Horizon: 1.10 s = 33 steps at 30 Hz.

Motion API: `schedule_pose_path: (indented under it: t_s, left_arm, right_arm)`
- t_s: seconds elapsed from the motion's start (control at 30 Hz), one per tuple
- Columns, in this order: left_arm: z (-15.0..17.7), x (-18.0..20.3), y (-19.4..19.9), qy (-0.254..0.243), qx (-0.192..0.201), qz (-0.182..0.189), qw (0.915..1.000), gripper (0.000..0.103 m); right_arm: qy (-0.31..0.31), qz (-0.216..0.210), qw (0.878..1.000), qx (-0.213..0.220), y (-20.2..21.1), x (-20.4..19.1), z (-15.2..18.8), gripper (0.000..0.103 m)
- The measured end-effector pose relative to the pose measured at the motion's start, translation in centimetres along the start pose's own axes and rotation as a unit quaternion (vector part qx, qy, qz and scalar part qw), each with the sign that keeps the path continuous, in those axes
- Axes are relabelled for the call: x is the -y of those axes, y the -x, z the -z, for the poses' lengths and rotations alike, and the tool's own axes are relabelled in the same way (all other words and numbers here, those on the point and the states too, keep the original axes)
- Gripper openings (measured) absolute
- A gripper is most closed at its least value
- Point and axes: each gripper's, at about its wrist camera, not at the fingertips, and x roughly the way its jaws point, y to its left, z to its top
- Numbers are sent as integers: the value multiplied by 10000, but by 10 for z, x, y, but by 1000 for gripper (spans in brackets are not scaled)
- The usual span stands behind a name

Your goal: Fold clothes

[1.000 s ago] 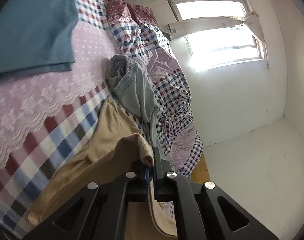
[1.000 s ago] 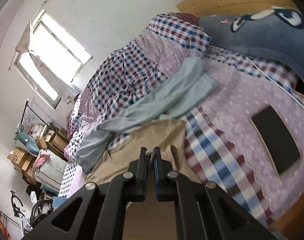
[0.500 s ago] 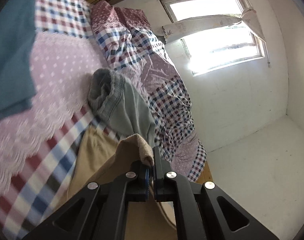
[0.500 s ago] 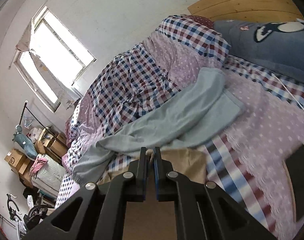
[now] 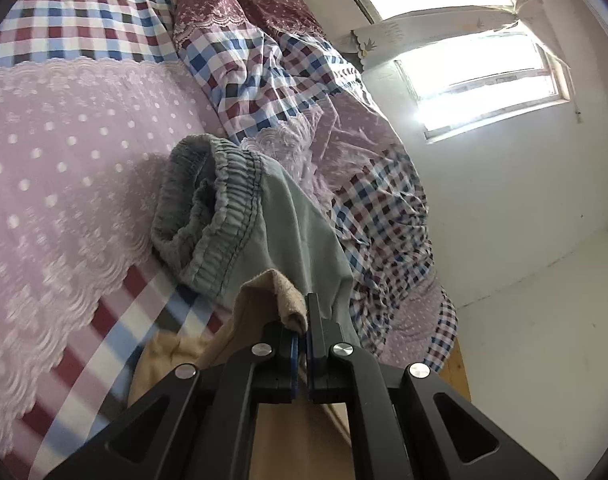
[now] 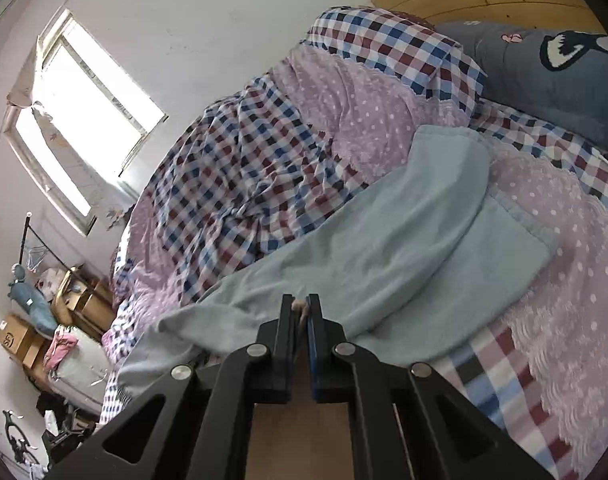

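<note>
Both grippers carry one tan garment (image 5: 260, 300) by its edge. Left gripper (image 5: 306, 320): jaws clamped on a rolled tan hem, cloth trailing down and back under the tool. Right gripper (image 6: 302, 312): jaws pinched on a thin sliver of tan cloth. Grey-green trousers (image 5: 240, 224) lie on the bed (image 5: 64, 152) directly ahead of both, long axis running left to right. Judgement: the tan edge is stretched between the hands, neither nearer; the fold travels forward.
</note>
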Motion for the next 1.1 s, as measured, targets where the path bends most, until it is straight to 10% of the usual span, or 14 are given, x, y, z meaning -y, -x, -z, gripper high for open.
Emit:
schedule_pose_path:
  t_s: [0.6,0.67,0.8,1.1]
  left_arm:
    - [-30,-31,-102,-354,-567,-1028,9924,2]
    - [-31,-37,-105,-250,-748,-900,9928,15]
    - [-36,-29,-75,-350,-556,-449,9968,83]
    - [-22,-31,34,-474,-337,-194,9981,85]
  right_arm:
    - [553,1069,9907,-640,-140,-7,-1,7]
    - [336,1223,9882,-857,-146,9,4,9]
    - [3,1303,9874,-895,-131,36,7,41]
    - [-356,627,9954,-627,-14,73,20,57]
